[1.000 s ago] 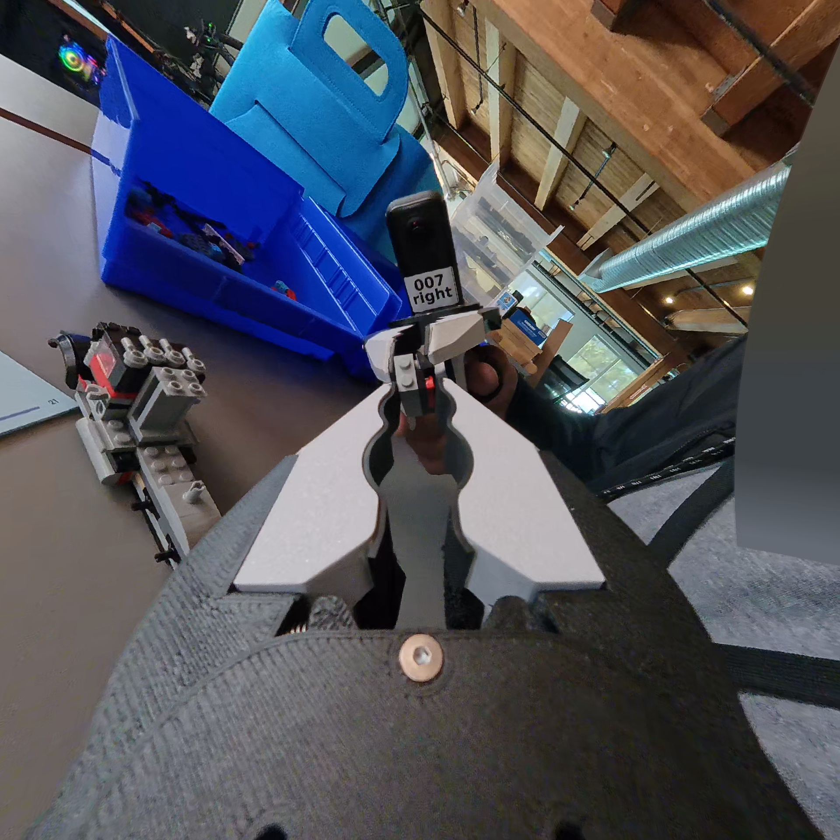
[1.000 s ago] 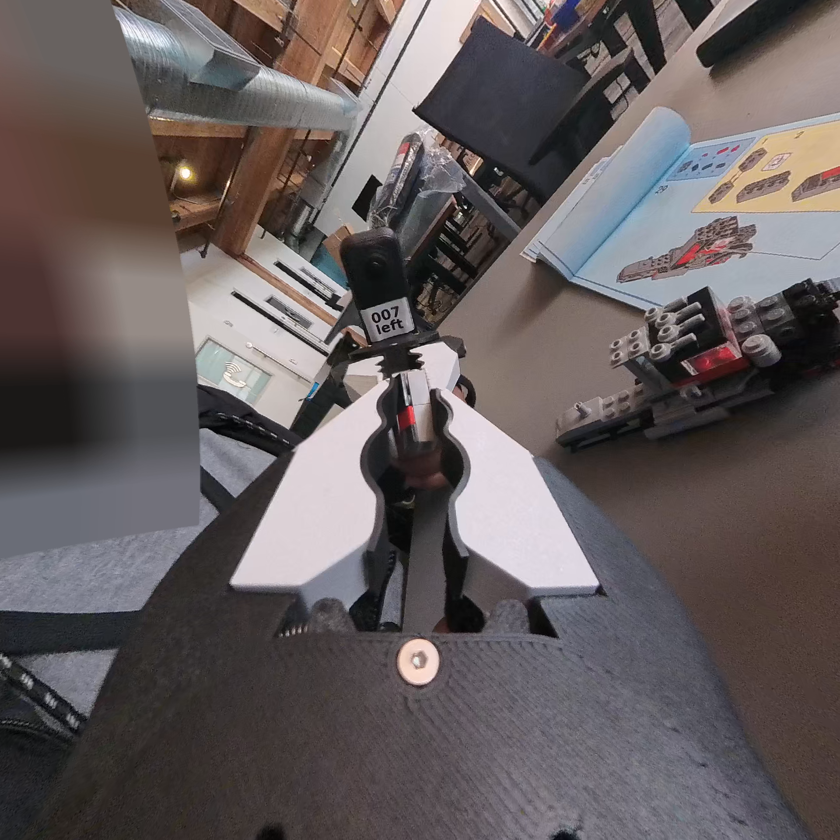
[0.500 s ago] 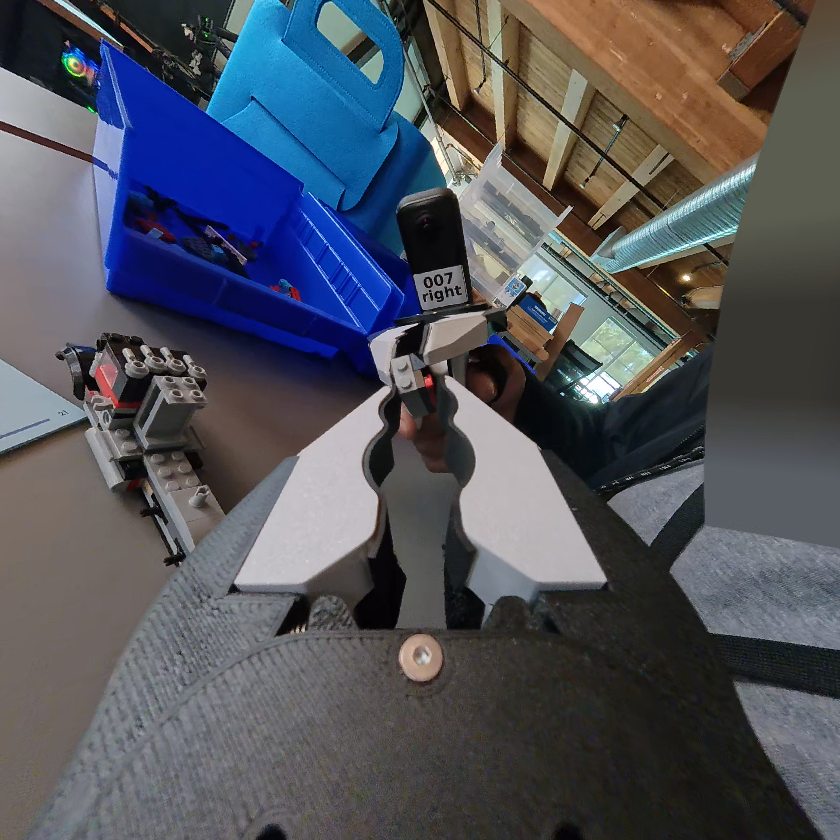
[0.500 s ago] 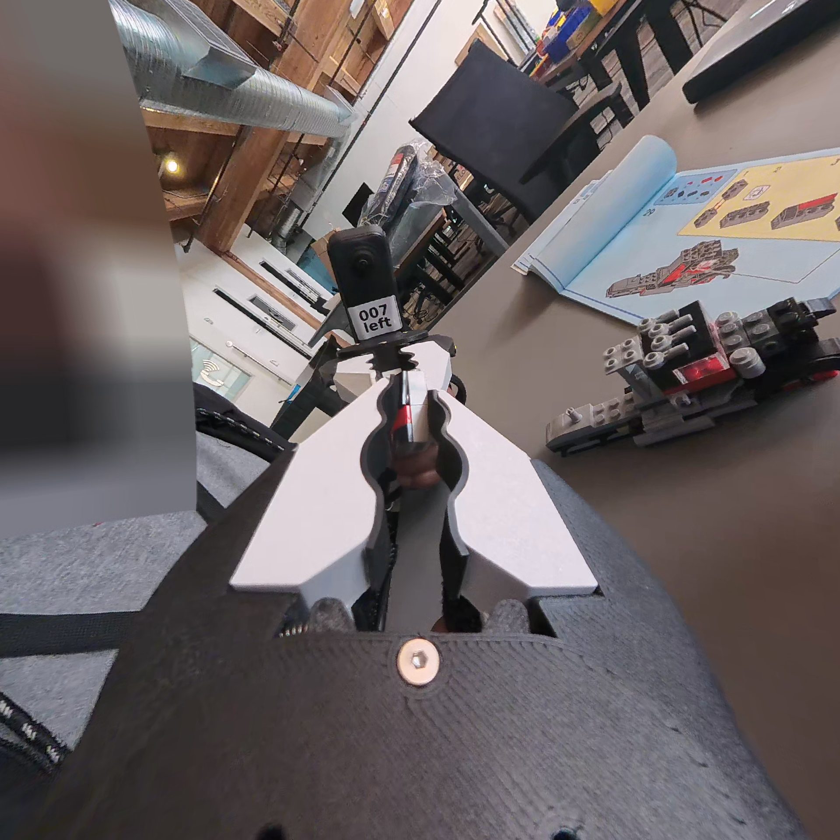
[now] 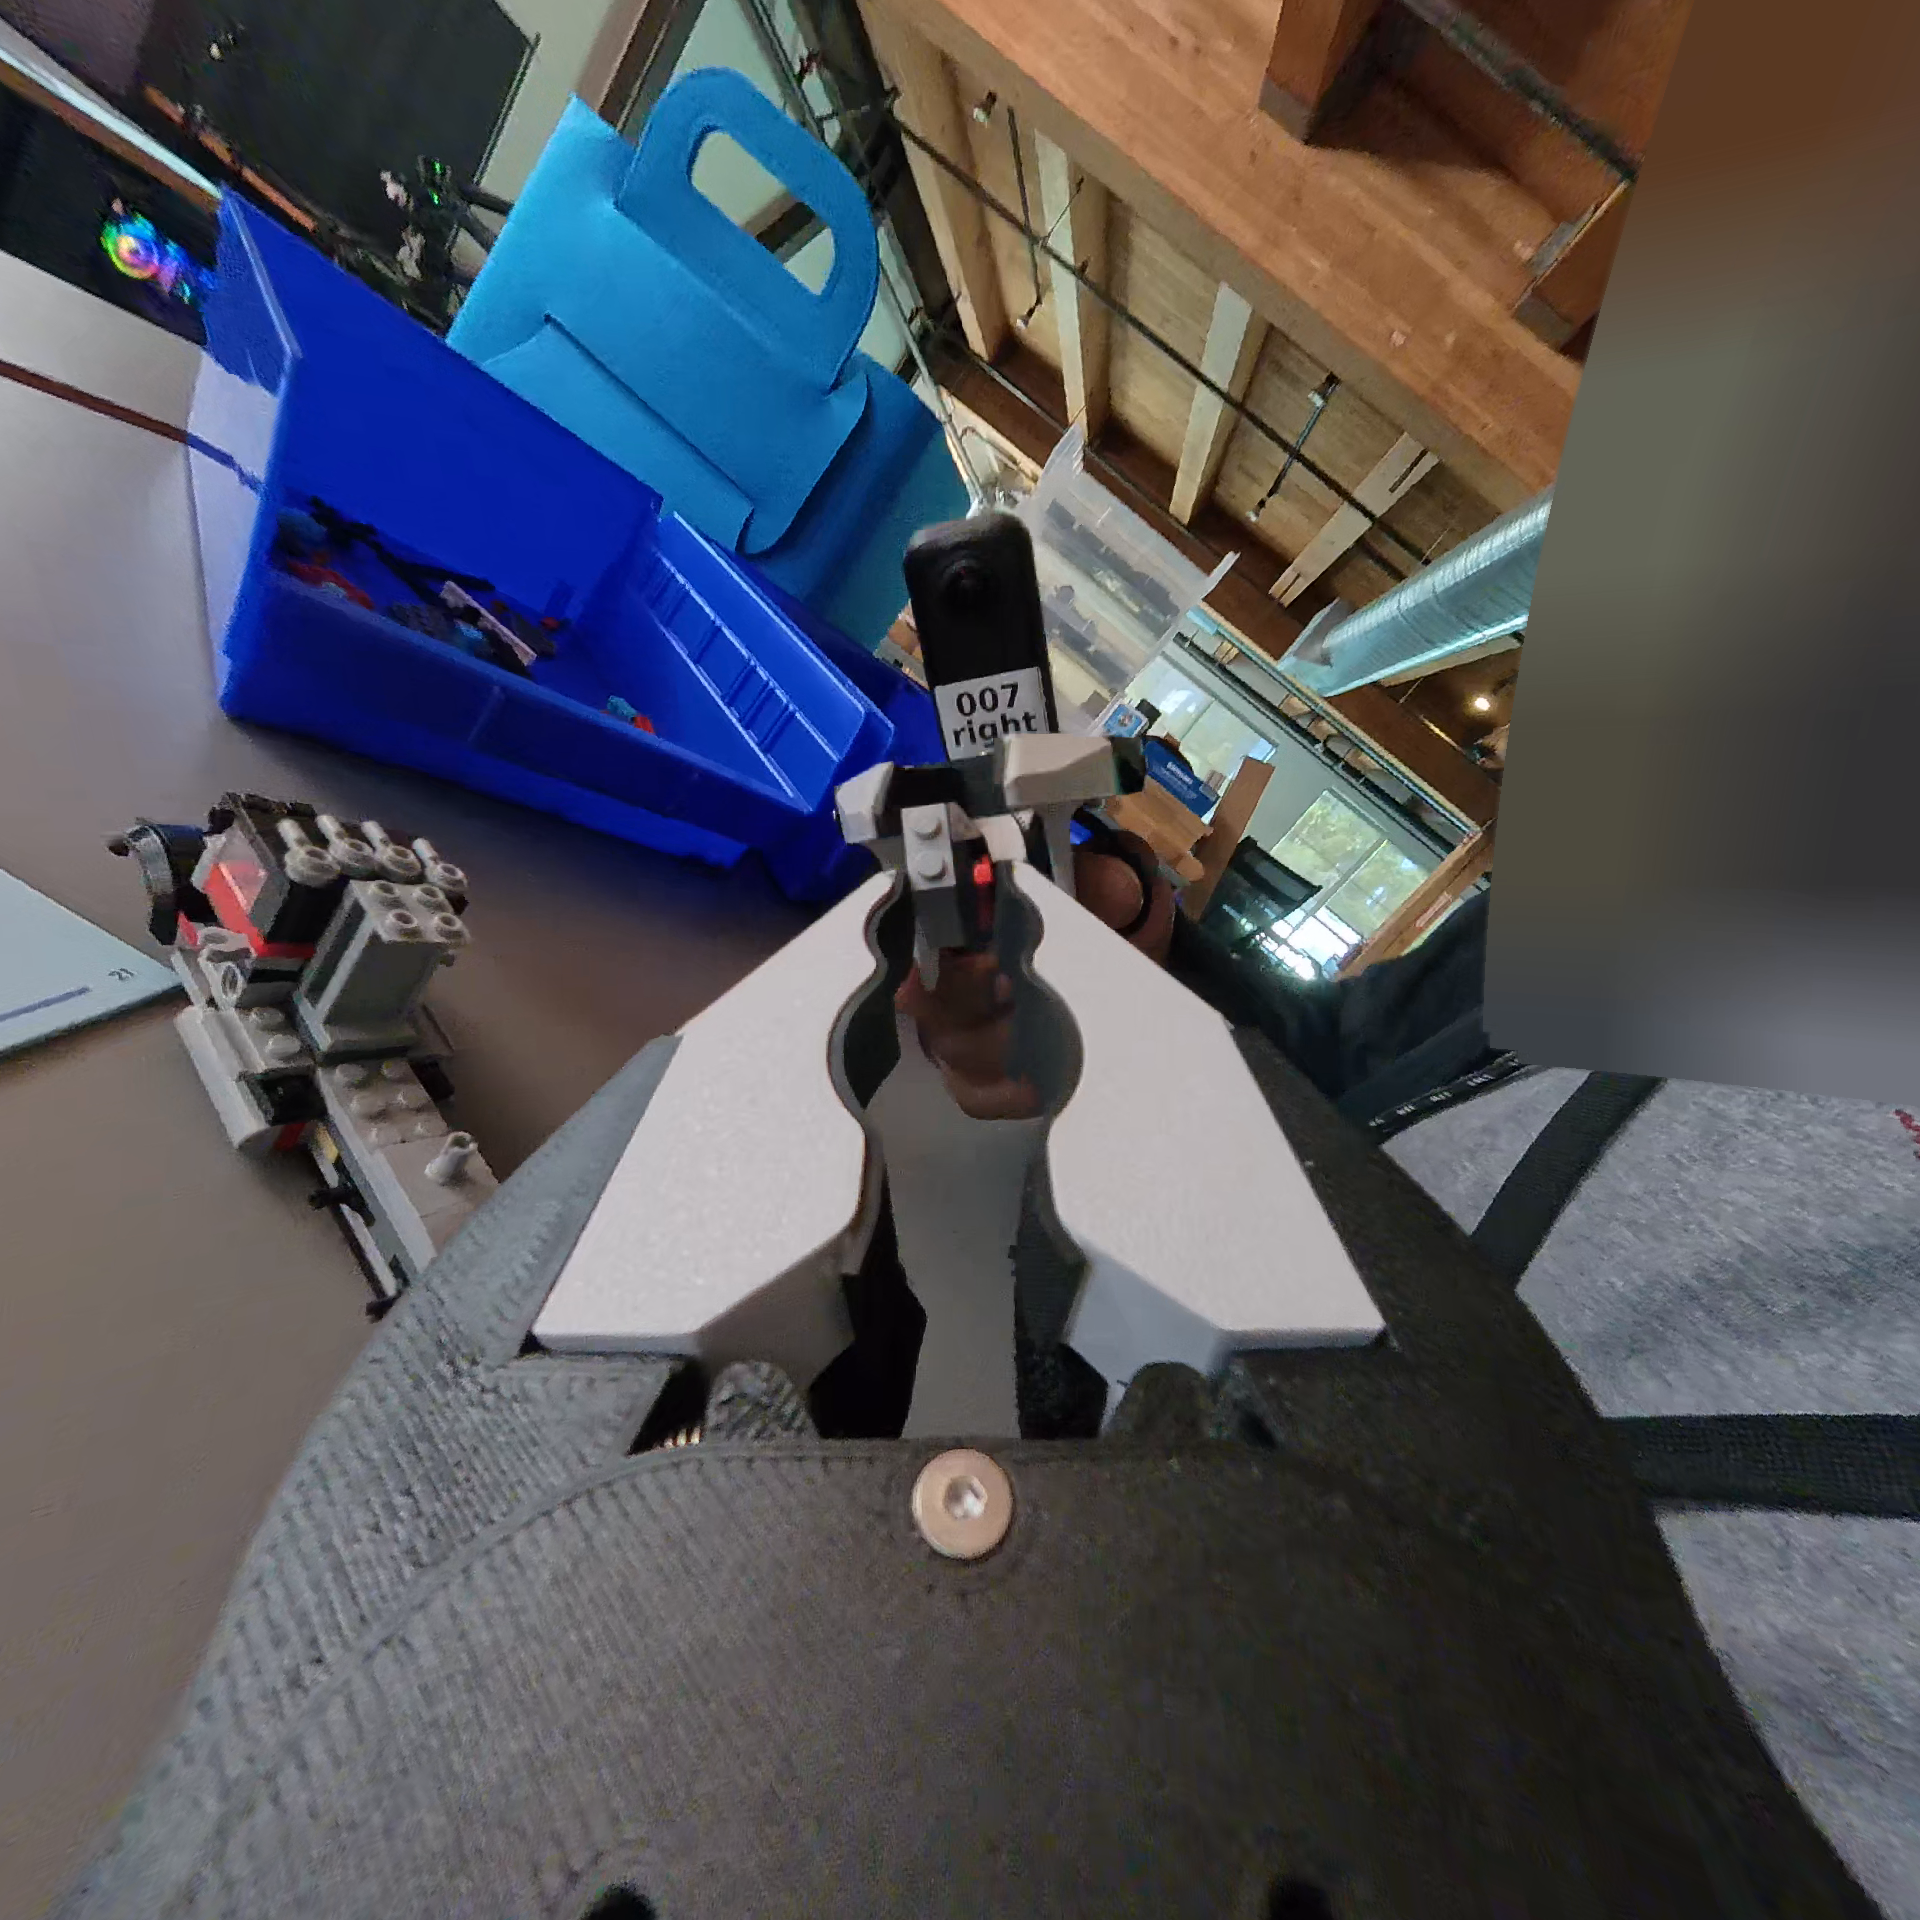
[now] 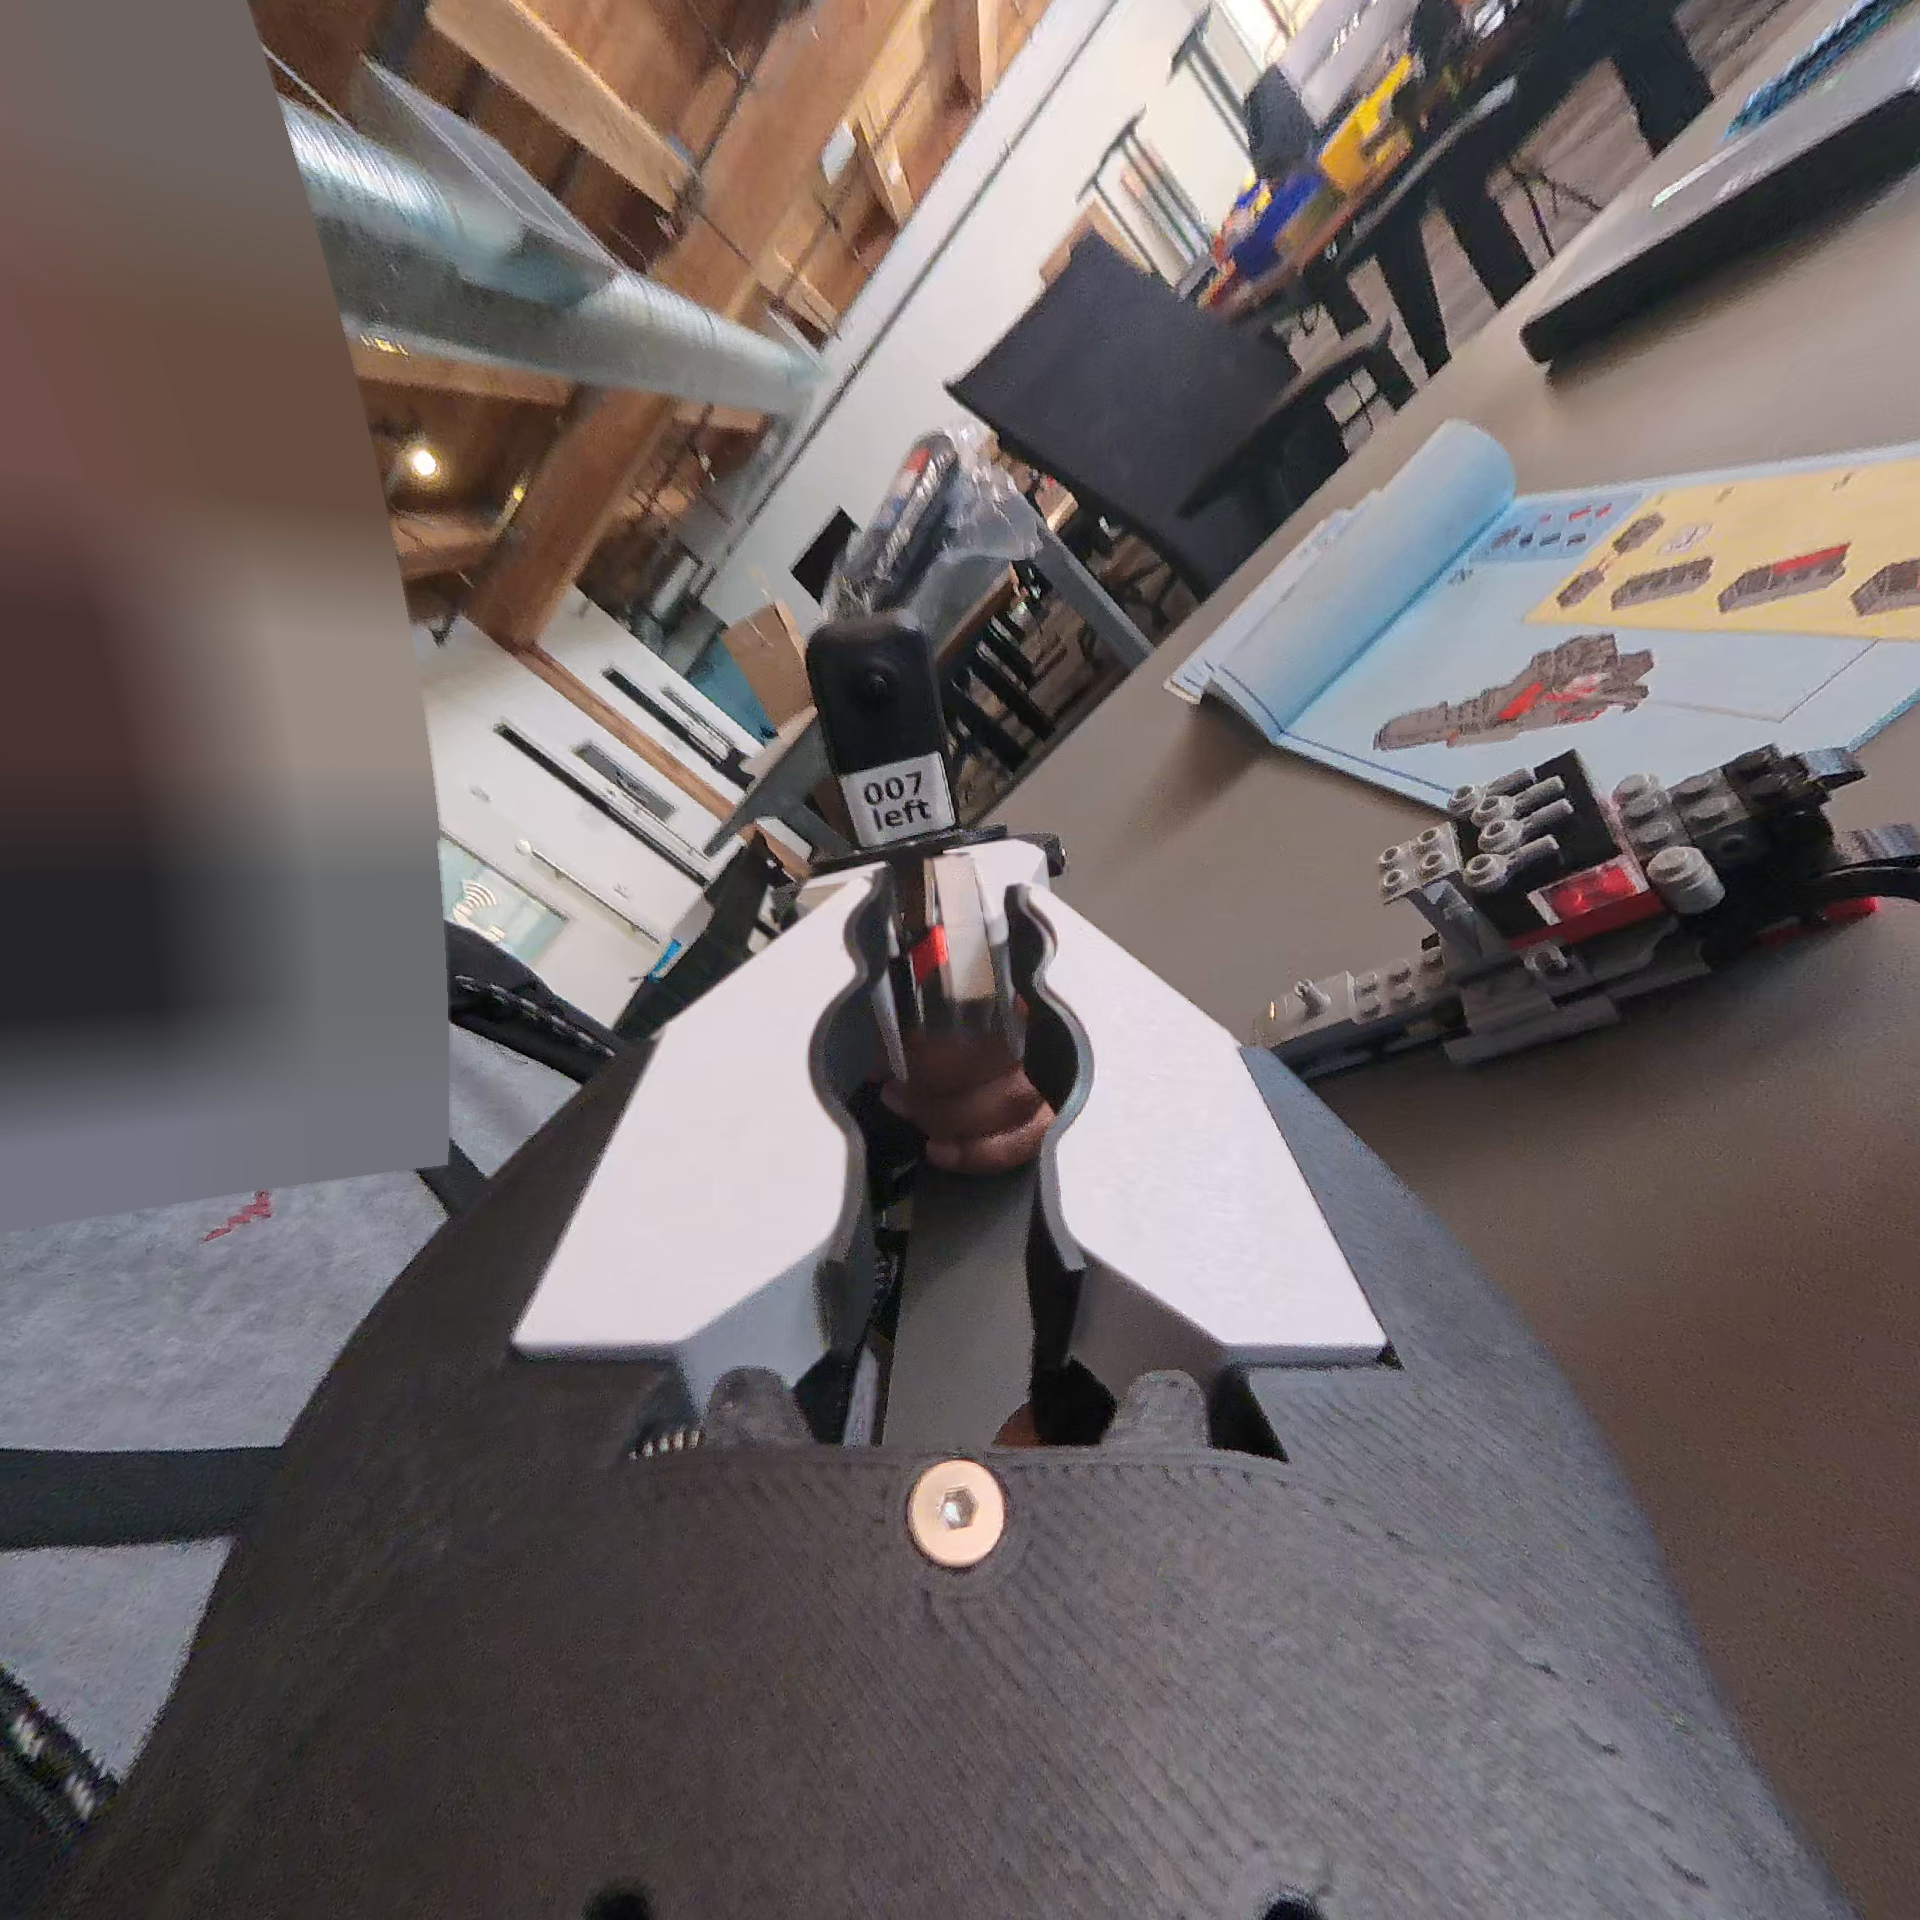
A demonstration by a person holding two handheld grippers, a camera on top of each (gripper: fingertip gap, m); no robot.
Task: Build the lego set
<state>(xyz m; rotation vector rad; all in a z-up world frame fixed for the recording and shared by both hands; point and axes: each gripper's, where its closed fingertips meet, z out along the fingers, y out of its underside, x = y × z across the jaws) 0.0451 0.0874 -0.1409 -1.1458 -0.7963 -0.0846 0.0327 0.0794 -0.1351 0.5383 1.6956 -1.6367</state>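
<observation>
While both grippers stay raised tip to tip — left gripper [image 5: 961,914] and right gripper [image 6: 951,966] each clamped on the small grey-and-red sub-assembly [image 5: 948,883] — alignment shifts only slightly, so pressing continues, the main model [image 5: 312,987] waiting on the table [image 5: 125,1299].

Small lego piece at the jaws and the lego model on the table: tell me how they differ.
The small lego piece is up in the air, pinched between the jaws of the left gripper and the right gripper. The lego model lies on the table, untouched. The small lego piece is only a few parts; the lego model is long, with many studs. Both are grey with red.
</observation>
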